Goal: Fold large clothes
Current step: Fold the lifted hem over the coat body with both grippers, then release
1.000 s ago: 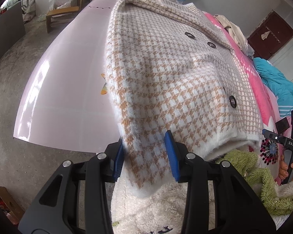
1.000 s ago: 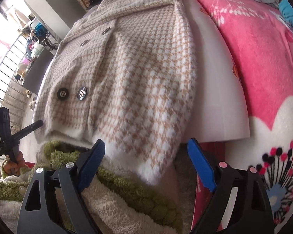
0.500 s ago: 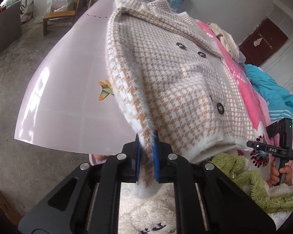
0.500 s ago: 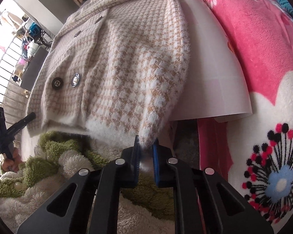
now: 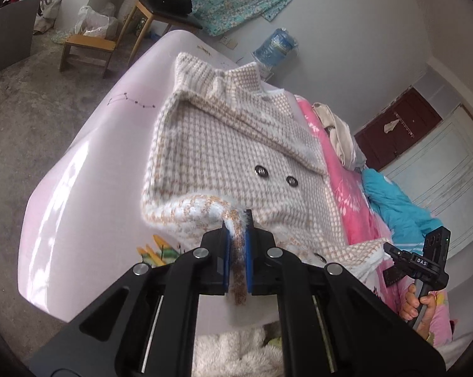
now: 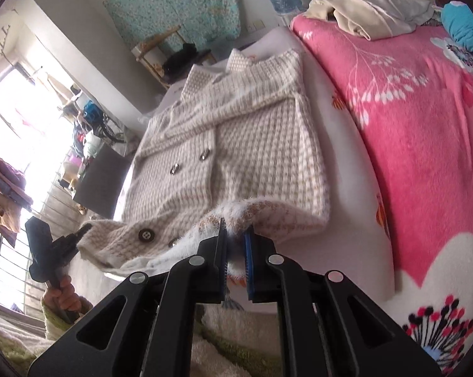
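Note:
A beige-and-white houndstooth coat [image 5: 211,150] with dark buttons lies face up, collar at the far end, on a pale pink board [image 5: 79,169]. My left gripper [image 5: 238,223] is shut on the coat's near left hem corner, lifted off the board. My right gripper [image 6: 235,232] is shut on the near right hem corner of the same coat [image 6: 242,144], also raised. The hem hangs curled between the two grips. Across the hem, each wrist view shows the other gripper [image 5: 419,264] [image 6: 47,248] held in a hand.
A pink floral blanket [image 6: 409,132] covers the bed right of the board, with cream clothes [image 6: 362,12] and a blue garment [image 5: 397,207] on it. Fluffy white and green fabric [image 6: 224,345] lies below the grippers. Wooden chairs [image 5: 88,44] and a water bottle [image 5: 274,47] stand beyond.
Both grippers went from open around the hem corners to shut on them, then rose and carried the hem up off the board, toward the collar.

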A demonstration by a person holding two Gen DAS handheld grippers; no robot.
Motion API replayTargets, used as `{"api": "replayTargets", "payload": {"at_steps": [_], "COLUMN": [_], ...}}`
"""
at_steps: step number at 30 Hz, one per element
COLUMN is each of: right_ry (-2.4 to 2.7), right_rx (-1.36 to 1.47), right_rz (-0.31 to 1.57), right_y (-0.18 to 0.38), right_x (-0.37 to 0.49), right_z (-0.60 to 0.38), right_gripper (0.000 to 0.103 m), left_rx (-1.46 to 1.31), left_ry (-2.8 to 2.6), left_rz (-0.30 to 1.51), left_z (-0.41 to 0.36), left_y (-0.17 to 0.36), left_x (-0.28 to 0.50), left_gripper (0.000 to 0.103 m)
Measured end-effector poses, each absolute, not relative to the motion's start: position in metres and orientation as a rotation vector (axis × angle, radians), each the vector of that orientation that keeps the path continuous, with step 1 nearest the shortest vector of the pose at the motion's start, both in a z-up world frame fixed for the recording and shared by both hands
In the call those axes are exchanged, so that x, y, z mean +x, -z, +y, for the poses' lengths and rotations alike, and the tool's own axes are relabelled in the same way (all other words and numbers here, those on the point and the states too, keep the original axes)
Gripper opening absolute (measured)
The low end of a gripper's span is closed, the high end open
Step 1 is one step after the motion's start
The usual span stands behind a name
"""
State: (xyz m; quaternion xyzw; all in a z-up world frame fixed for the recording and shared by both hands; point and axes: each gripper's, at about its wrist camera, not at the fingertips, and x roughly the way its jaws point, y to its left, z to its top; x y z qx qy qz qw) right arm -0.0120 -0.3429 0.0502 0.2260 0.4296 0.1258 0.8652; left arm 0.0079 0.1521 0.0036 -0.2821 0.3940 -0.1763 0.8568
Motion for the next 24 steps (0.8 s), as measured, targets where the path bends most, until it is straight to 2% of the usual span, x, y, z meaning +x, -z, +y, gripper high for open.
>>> {"api": "replayTargets", "payload": {"at_steps": [6, 12, 14, 15, 16, 18, 19, 20, 24], "right_ry": [-0.291, -0.294, -0.277, -0.236, -0.195, -0.155, -0.148, -0.143, -0.219], "right_rx": [0.493, 0.572, 0.606, 0.604, 0.591, 0.549, 0.532, 0.512, 0.351], "right_rz": [0.816, 0.828, 0.869, 0.890, 0.893, 0.883, 0.880, 0.877, 0.876], "right_y": [-0.062, -0.036, -0.018, -0.009, -0.005, -0.002, -0.002, -0.002, -0.011], "right_x": [0.052, 0.130, 0.149, 0.156, 0.158, 0.157, 0.154, 0.152, 0.137], "right_z": [-0.347, -0.353, -0.356, -0.359, -0.363, -0.366, -0.367, -0.366, -0.333], "right_gripper": [0.009, 0.013, 0.027, 0.046, 0.055, 0.055, 0.055, 0.055, 0.055], "left_rx": [-0.554, -0.473, -0.498, -0.511, -0.523, -0.537, -0.532, -0.515, -0.446], "left_ry": [0.344, 0.286, 0.281, 0.278, 0.274, 0.273, 0.265, 0.243, 0.231], "left_rz": [0.796, 0.859, 0.915, 0.942, 0.961, 0.972, 0.963, 0.941, 0.867], "left_z": [0.148, 0.138, 0.138, 0.139, 0.140, 0.141, 0.141, 0.142, 0.140], "left_y": [-0.018, -0.003, 0.011, 0.019, 0.025, 0.032, 0.034, 0.031, 0.012], "left_x": [0.064, 0.131, 0.149, 0.156, 0.159, 0.162, 0.160, 0.157, 0.145], "left_gripper": [0.007, 0.011, 0.019, 0.021, 0.026, 0.041, 0.056, 0.067, 0.067]}}
